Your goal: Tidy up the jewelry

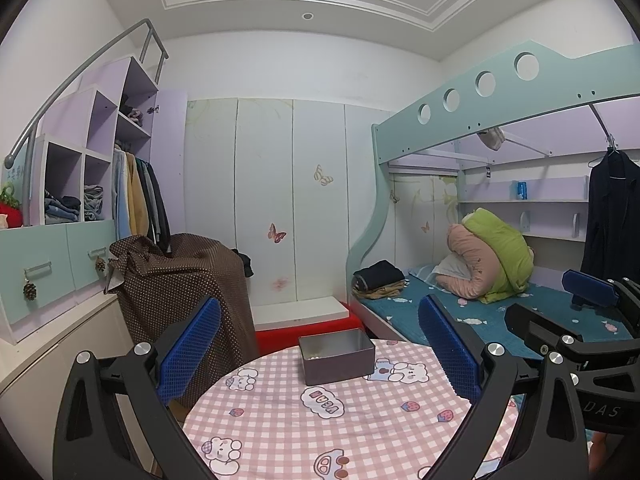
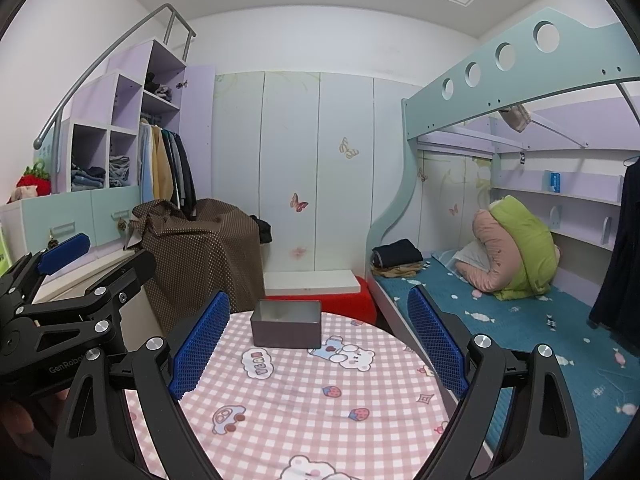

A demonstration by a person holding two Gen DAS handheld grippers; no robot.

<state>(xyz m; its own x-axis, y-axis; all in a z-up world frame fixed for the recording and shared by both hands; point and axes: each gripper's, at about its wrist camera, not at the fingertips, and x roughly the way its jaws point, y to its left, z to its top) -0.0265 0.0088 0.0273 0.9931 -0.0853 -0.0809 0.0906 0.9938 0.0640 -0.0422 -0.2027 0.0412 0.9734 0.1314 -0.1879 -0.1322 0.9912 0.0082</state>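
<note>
A dark grey open tin box (image 1: 337, 356) stands at the far edge of the round table (image 1: 328, 432) with a pink checked cloth. A small pale bit of jewelry (image 1: 313, 357) lies inside the box. My left gripper (image 1: 318, 348) is open and empty, held above the table, short of the box. My right gripper (image 2: 318, 342) is open and empty, also above the table, with the box (image 2: 286, 330) ahead between its blue pads. Each gripper shows at the edge of the other's view.
A bunk bed (image 1: 500, 320) with a blue sheet, folded clothes and rolled bedding stands right of the table. A brown dotted cover (image 1: 188, 280) drapes something at the left. A red stool with a white board (image 1: 304, 316) sits behind the table. Wardrobe and shelves line the walls.
</note>
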